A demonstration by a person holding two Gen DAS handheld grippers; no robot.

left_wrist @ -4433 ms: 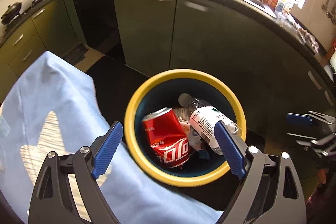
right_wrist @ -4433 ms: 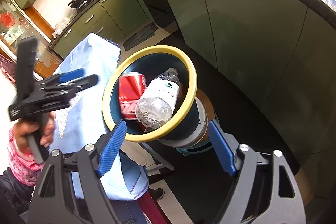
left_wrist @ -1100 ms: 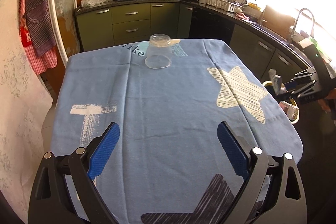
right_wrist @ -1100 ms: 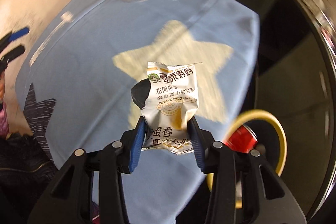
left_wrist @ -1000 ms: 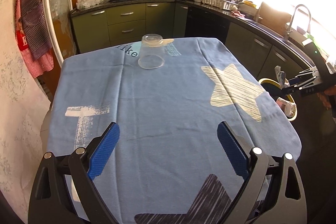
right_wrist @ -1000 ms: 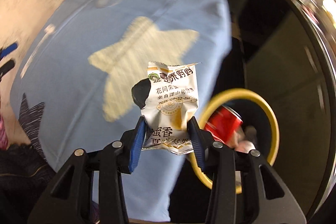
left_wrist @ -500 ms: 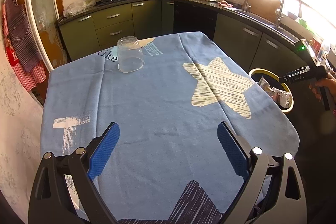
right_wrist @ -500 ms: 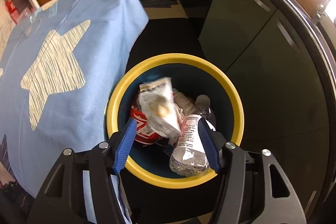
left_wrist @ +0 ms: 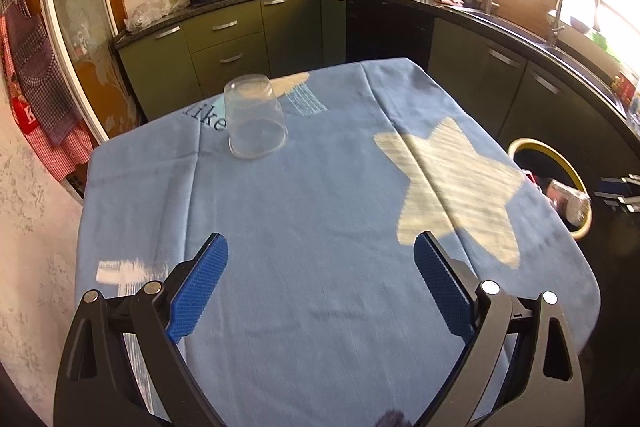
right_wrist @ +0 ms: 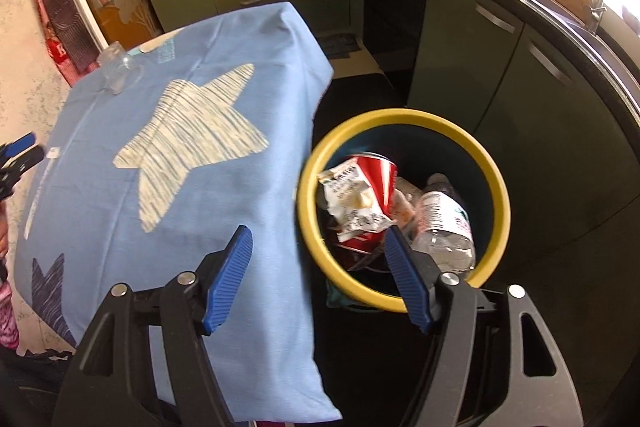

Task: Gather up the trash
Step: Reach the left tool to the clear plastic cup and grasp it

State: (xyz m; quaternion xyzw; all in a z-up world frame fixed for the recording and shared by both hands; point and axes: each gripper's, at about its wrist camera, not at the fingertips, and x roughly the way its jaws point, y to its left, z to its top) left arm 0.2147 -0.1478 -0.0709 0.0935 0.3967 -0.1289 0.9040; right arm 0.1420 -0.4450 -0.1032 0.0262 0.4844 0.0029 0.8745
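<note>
Lying binned with can and bottle, wrapper (right_wrist: 352,203); hovering released, both tools; still waiting near table's far edge, cup (left_wrist: 255,123).

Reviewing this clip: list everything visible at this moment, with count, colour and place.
Tablecloth: one, blue with pale star print, covering the table.
Plastic cup: one, clear, upside down on the cloth's far side.
Bin: one, yellow rim, dark blue inside, on the floor beside the table.
Snack wrapper: one, white, in the bin on top of the can.
Can: one, red, in the bin.
Bottle: one, clear plastic, white label, in the bin.
Cabinets: green, along the walls.
Left gripper: blue pads, open, empty, above the cloth.
Right gripper: blue pads, jaws just opened, empty, above the bin's edge.
</note>
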